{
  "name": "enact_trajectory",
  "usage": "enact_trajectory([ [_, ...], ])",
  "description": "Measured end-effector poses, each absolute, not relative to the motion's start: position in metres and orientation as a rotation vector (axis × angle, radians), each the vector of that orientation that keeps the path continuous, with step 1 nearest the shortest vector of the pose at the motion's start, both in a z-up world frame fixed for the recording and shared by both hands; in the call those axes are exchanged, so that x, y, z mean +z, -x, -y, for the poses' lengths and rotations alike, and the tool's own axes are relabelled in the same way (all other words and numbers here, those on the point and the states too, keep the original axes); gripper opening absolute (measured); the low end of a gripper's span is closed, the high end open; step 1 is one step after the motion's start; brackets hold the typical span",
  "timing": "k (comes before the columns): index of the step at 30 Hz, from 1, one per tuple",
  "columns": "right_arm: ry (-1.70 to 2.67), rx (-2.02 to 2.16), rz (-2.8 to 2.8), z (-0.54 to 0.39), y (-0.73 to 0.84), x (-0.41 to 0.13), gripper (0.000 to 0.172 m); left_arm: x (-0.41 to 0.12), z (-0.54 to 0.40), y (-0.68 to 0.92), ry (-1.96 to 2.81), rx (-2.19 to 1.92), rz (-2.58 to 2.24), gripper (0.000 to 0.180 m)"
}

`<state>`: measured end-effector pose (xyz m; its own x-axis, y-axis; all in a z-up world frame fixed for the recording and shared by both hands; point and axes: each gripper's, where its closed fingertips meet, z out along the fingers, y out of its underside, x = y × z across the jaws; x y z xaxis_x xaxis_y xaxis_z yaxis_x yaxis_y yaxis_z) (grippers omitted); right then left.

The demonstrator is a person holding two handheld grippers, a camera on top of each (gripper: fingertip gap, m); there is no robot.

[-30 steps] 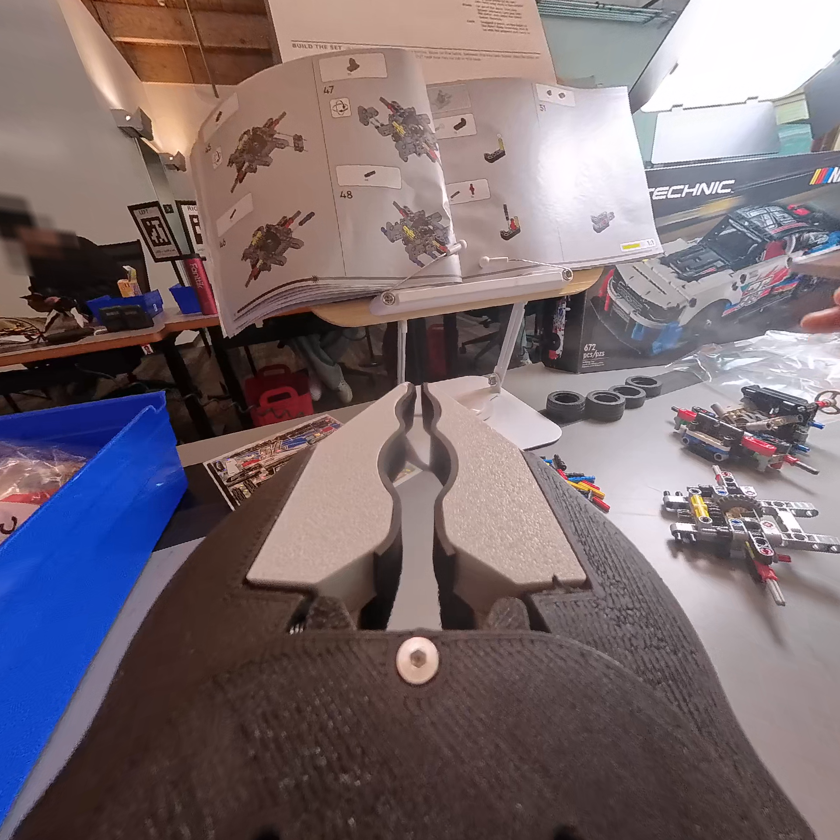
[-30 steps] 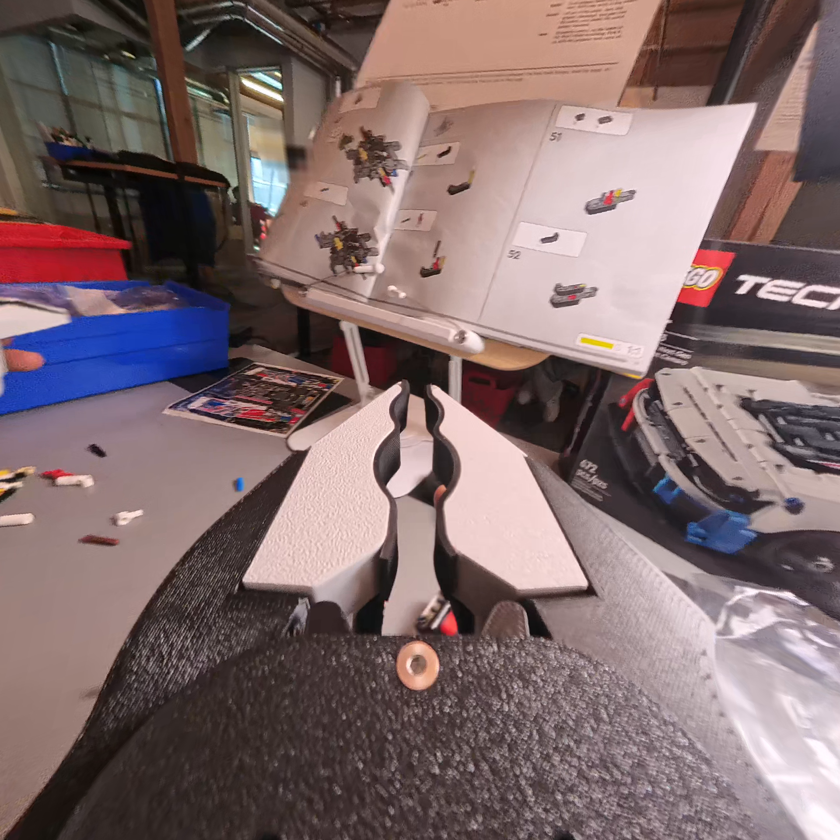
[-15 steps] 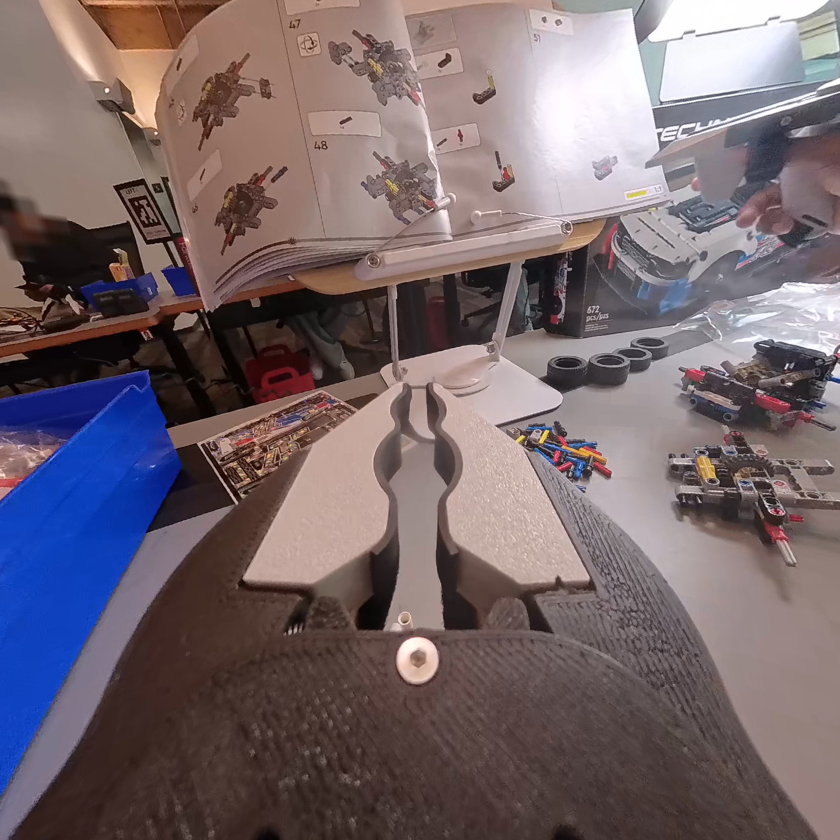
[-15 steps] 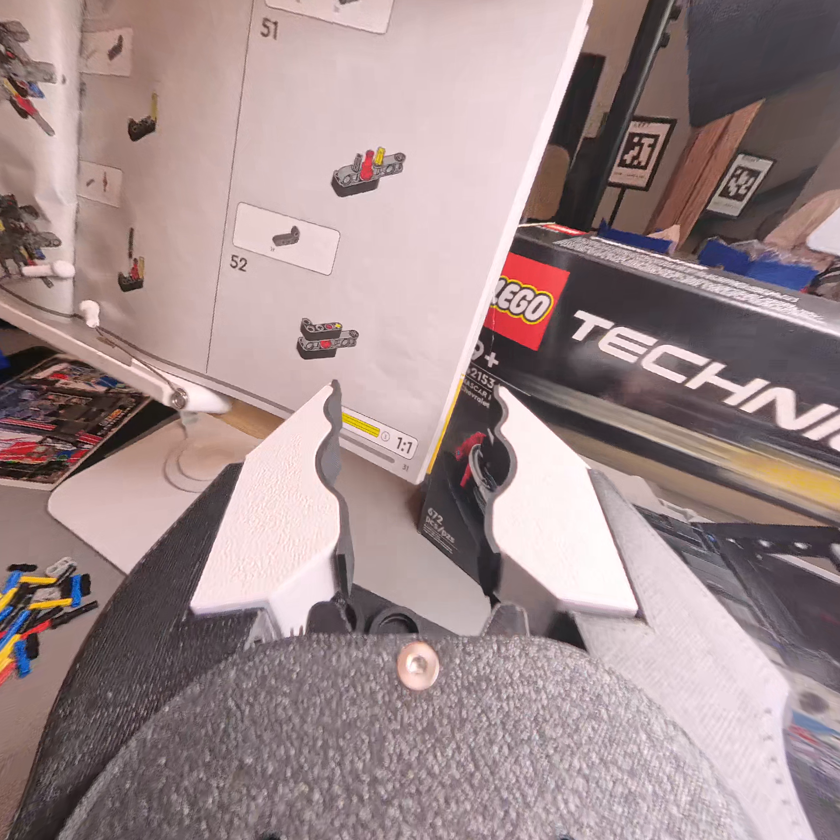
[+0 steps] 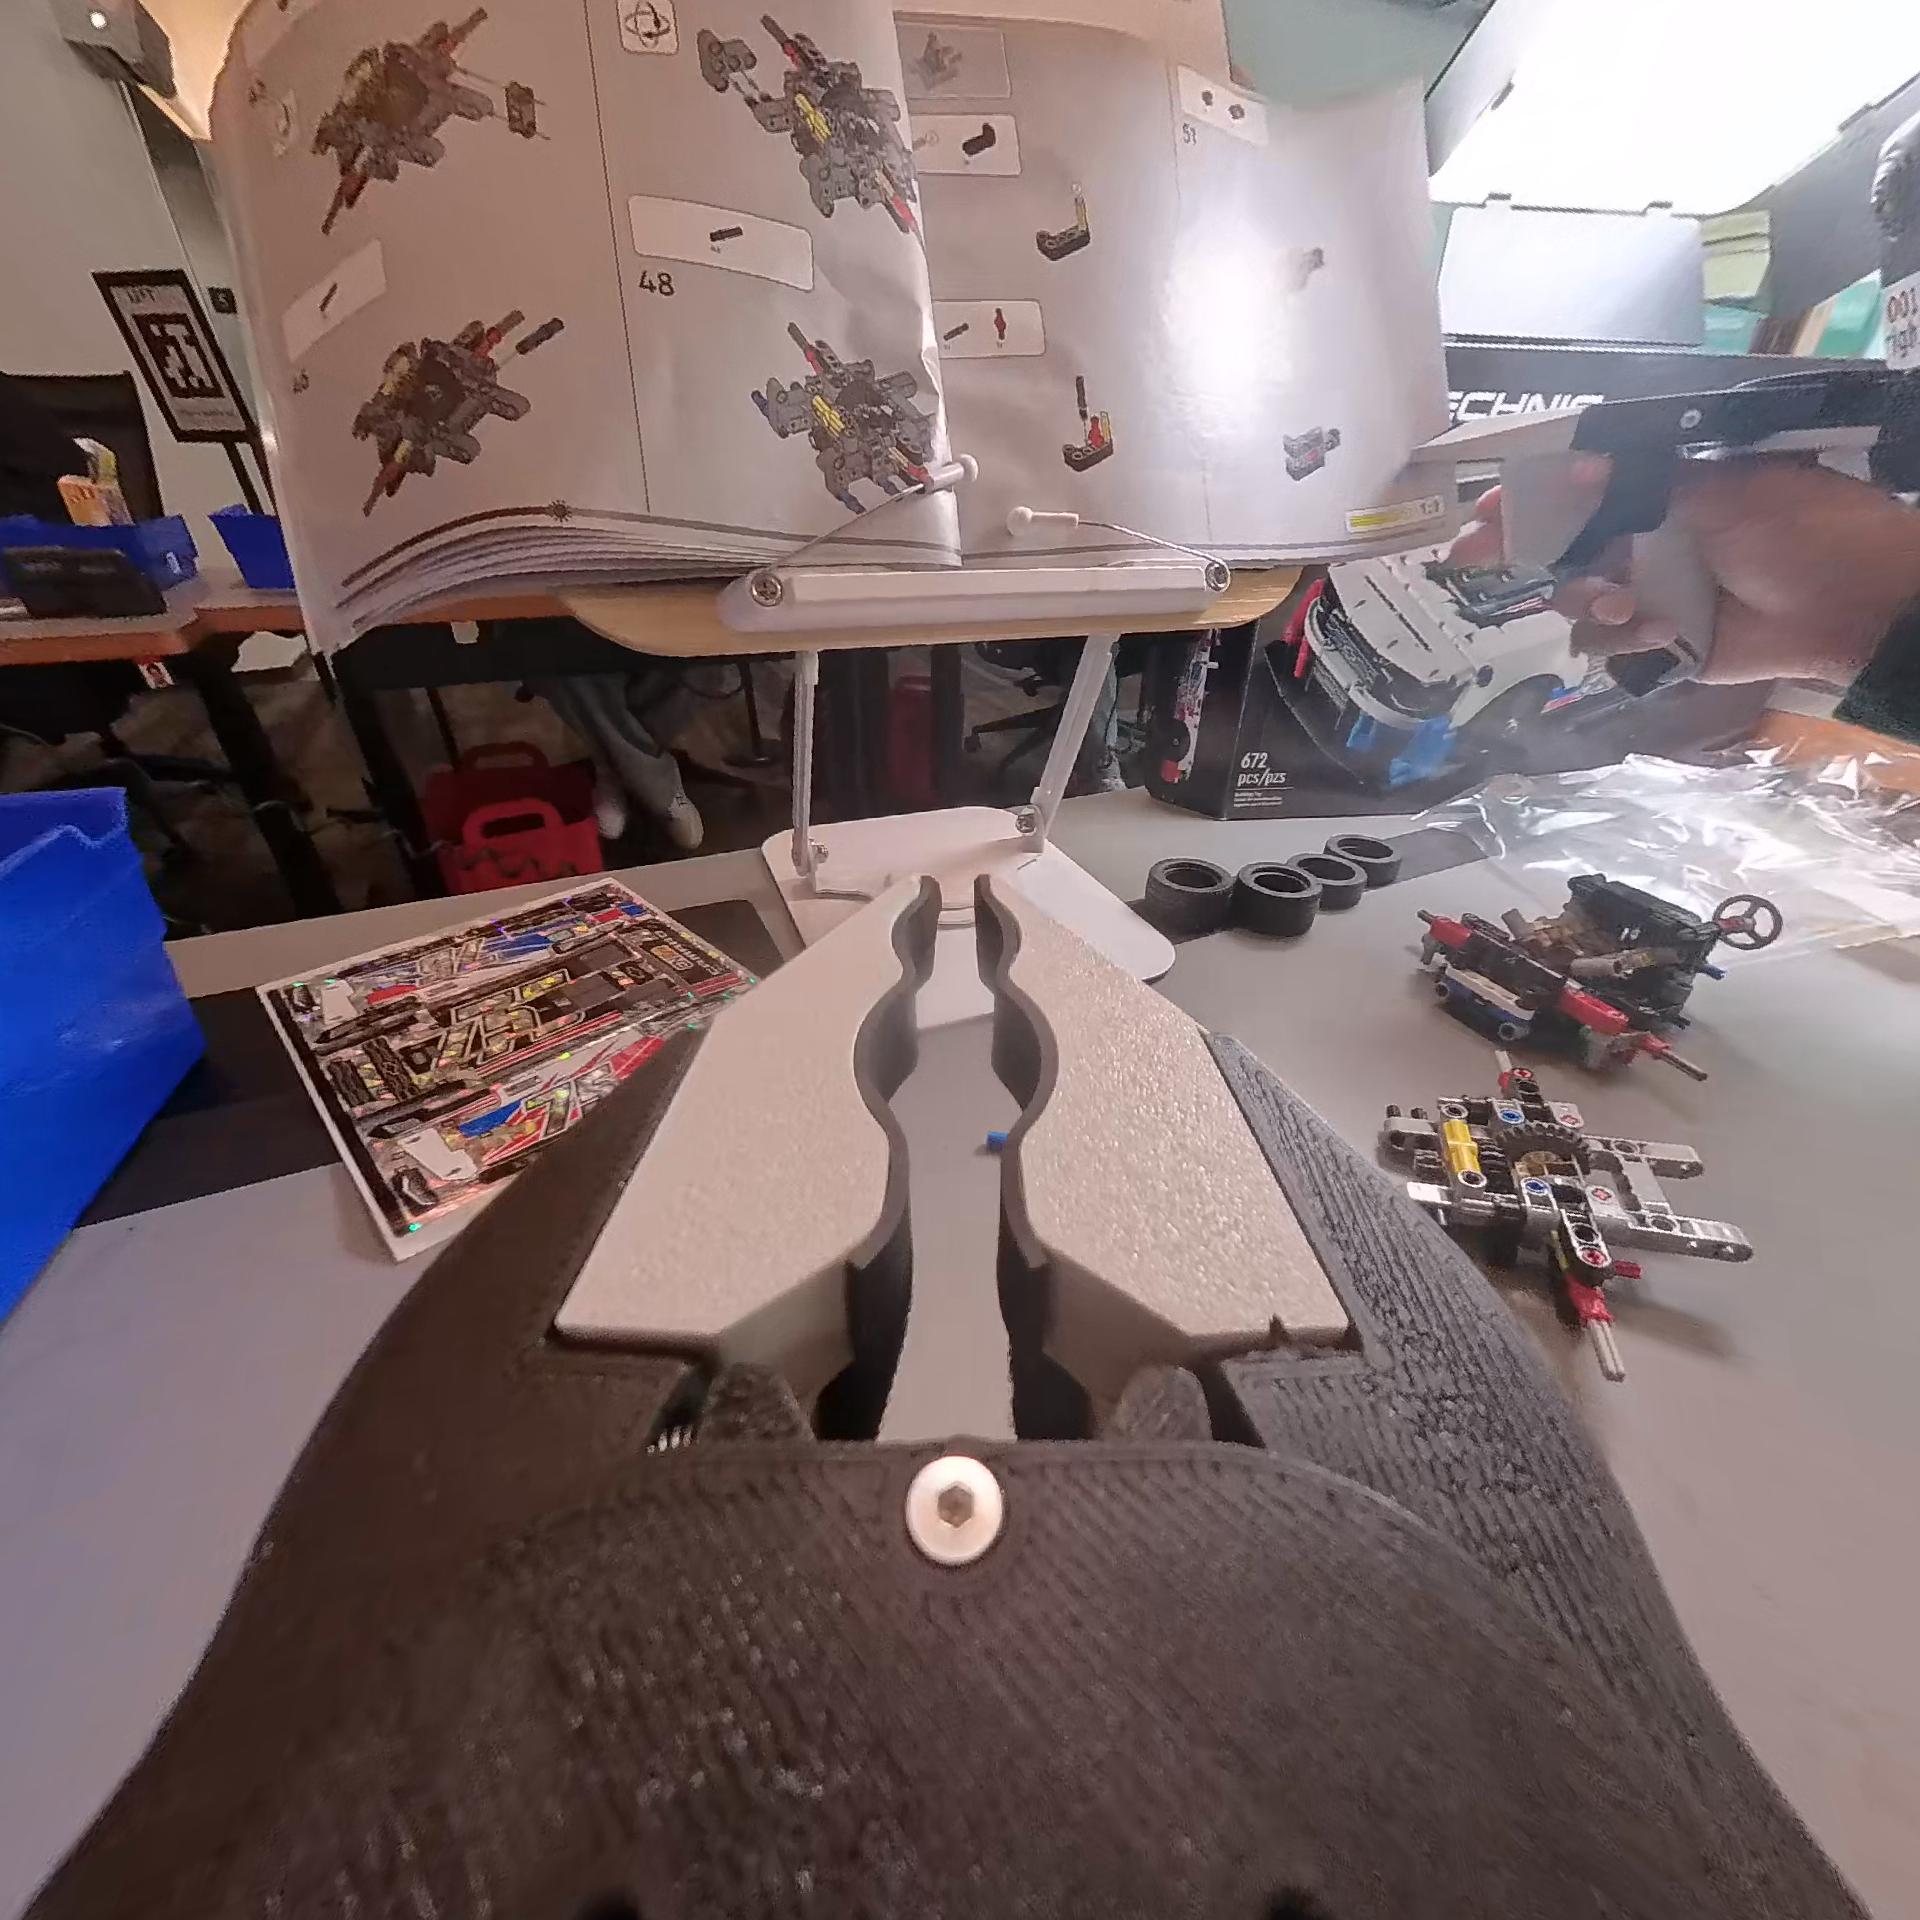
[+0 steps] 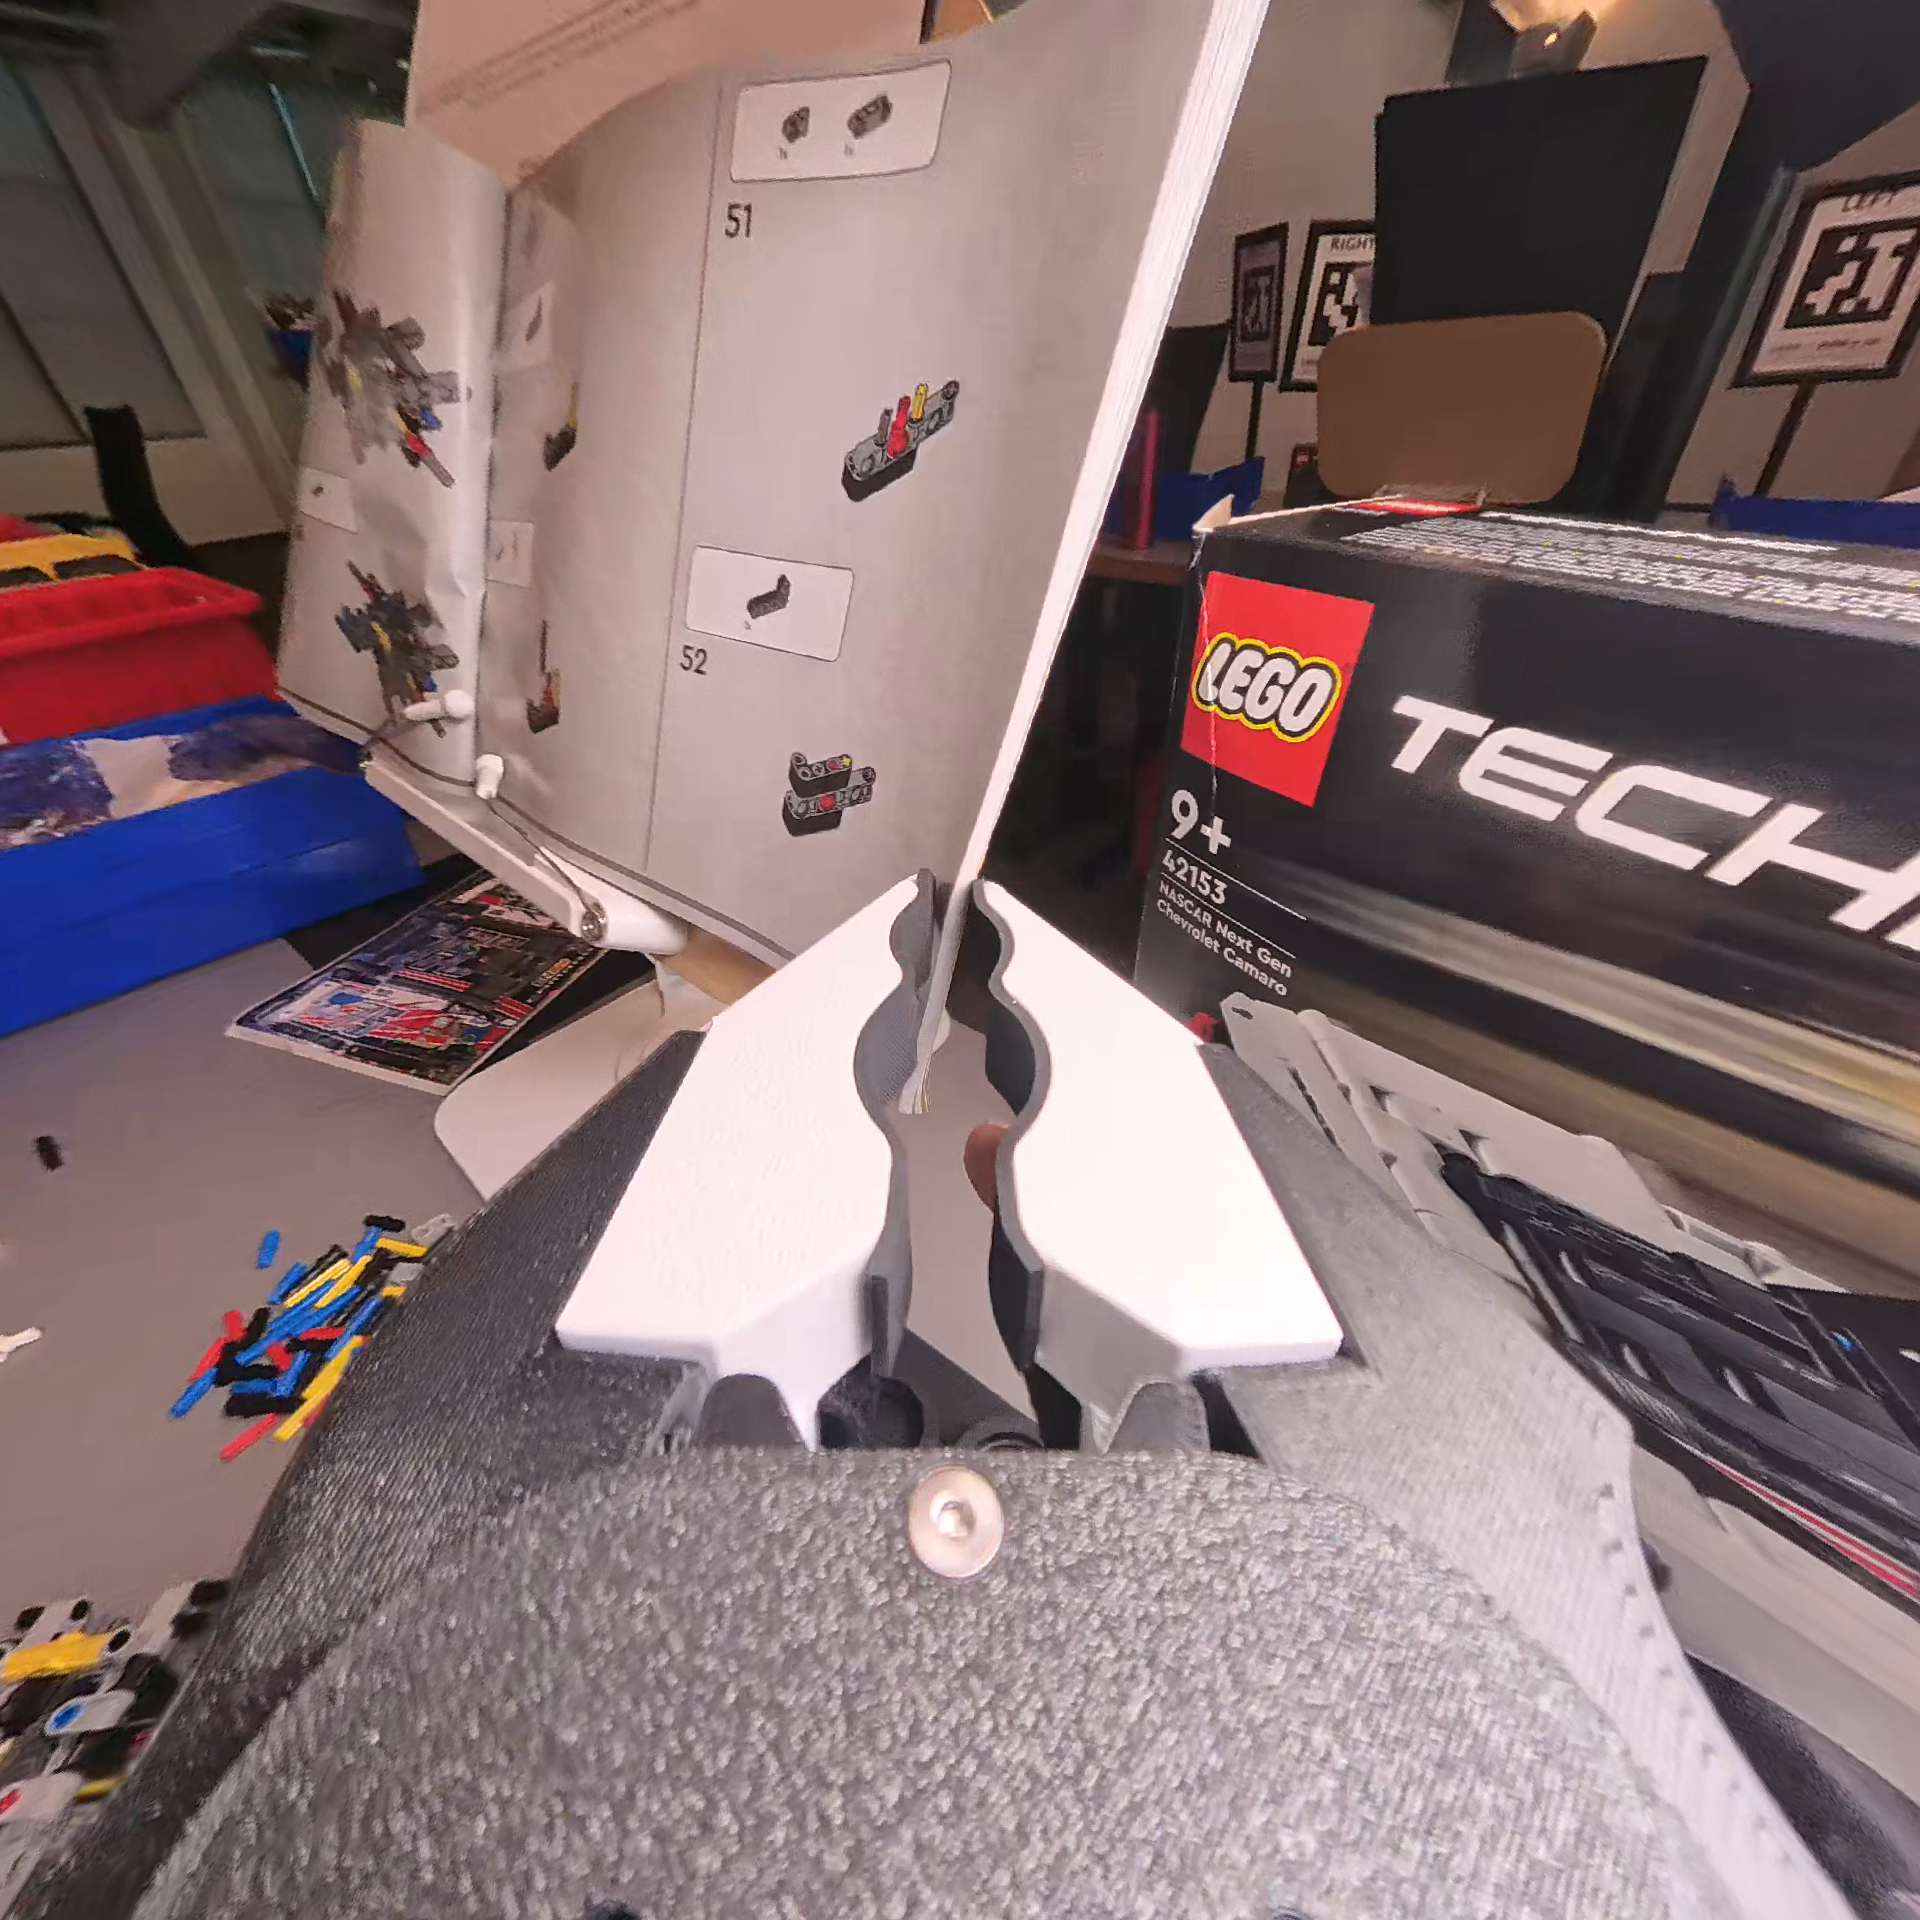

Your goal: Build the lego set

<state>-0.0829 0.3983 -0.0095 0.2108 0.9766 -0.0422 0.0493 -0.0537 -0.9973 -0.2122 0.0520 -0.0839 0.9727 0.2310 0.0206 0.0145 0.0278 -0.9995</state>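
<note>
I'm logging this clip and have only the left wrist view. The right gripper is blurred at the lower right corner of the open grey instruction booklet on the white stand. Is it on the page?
Observer: Yes. In the right wrist view, the right gripper has the page edges of the open grey instruction booklet running between its fingertips, which look closed on them.
Operator: Just one sheet?
Observer: No. The white edge shows a thick stack of pages.
Operator: Is my own gripper hiding anything loose on the table?
Observer: A pile of small blue, yellow, red and black plastic pins lies left of the right gripper, near the white stand base.
</note>
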Motion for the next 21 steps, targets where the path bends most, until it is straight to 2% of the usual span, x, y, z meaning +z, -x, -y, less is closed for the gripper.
enact_trajectory([
  [1,1.374,1.076,1.073,-0.396,0.082,-0.007,0.003,-0.085,-0.054,0.21,1.541,0.164,0.192,0.006],
  [7,1.385,1.049,1.058,-0.398,0.081,-0.007,0.001,-0.074,-0.076,0.199,1.583,0.195,0.098,0.006],
  [11,1.379,1.039,1.048,-0.398,0.08,-0.006,0.001,-0.054,-0.11,0.216,1.642,0.311,0.027,0.021],
  [16,1.374,1.032,1.049,-0.4,0.078,-0.006,0.001,-0.026,-0.171,0.257,1.725,0.558,-0.128,0.026],
  [21,1.379,1.024,1.045,-0.405,0.075,-0.009,0.001,-0.032,-0.22,0.281,1.822,0.723,-0.284,0.031],
])
